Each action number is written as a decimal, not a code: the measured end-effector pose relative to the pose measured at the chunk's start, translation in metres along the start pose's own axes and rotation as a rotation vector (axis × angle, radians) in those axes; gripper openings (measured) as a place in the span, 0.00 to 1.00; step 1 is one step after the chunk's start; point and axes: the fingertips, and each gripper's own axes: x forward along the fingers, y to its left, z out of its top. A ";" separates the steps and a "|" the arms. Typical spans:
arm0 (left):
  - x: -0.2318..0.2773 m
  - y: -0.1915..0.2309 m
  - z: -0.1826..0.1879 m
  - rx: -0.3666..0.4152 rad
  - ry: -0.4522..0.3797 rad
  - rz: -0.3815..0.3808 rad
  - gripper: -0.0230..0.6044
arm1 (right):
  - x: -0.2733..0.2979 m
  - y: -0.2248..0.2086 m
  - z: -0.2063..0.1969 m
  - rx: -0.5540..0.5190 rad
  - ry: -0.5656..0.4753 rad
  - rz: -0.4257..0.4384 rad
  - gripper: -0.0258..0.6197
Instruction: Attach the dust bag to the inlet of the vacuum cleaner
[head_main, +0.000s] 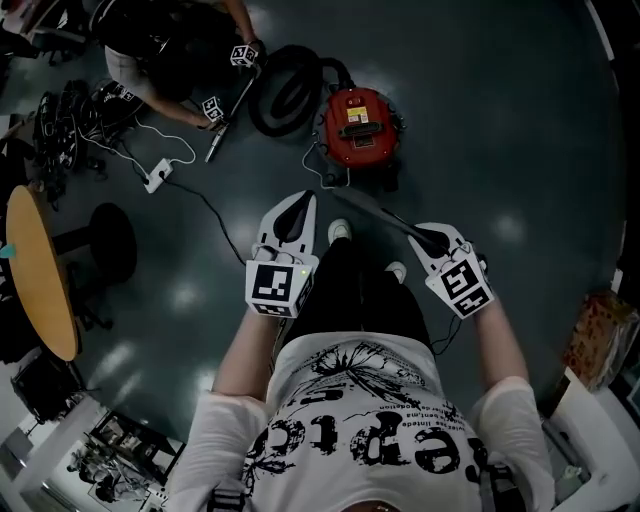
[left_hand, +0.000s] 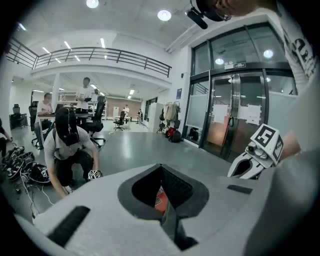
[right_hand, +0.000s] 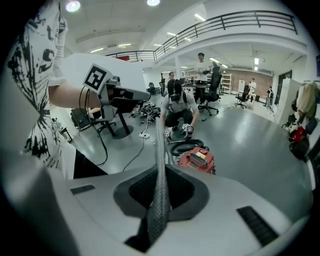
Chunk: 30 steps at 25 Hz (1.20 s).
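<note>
A red canister vacuum cleaner (head_main: 358, 125) stands on the dark floor ahead of me, with its black hose (head_main: 285, 90) coiled beside it. It also shows in the right gripper view (right_hand: 198, 159). My right gripper (head_main: 432, 240) is shut on a flat grey dust bag (head_main: 375, 212). I see the bag edge-on as a thin textured strip (right_hand: 160, 150) that sticks out toward the vacuum. My left gripper (head_main: 298, 200) hangs at about the same height to the left, shut with nothing in it. A sliver of red vacuum (left_hand: 160, 200) peeks through its jaw recess.
Another person (head_main: 150, 50) crouches by the hose with two marker-cube grippers. A white power strip (head_main: 157, 175) and its cable lie on the floor. On the left are a round wooden table (head_main: 40, 270) and a black stool (head_main: 100, 245). Tangled cables lie at the far left.
</note>
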 end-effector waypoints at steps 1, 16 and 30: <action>0.007 0.002 -0.007 -0.001 0.000 0.003 0.04 | 0.007 -0.001 -0.007 -0.004 -0.001 0.013 0.08; 0.154 0.015 -0.201 -0.004 -0.210 0.015 0.04 | 0.158 -0.059 -0.163 -0.210 -0.103 0.116 0.08; 0.243 0.041 -0.281 0.310 -0.200 0.003 0.10 | 0.249 -0.101 -0.246 -0.428 -0.083 0.138 0.08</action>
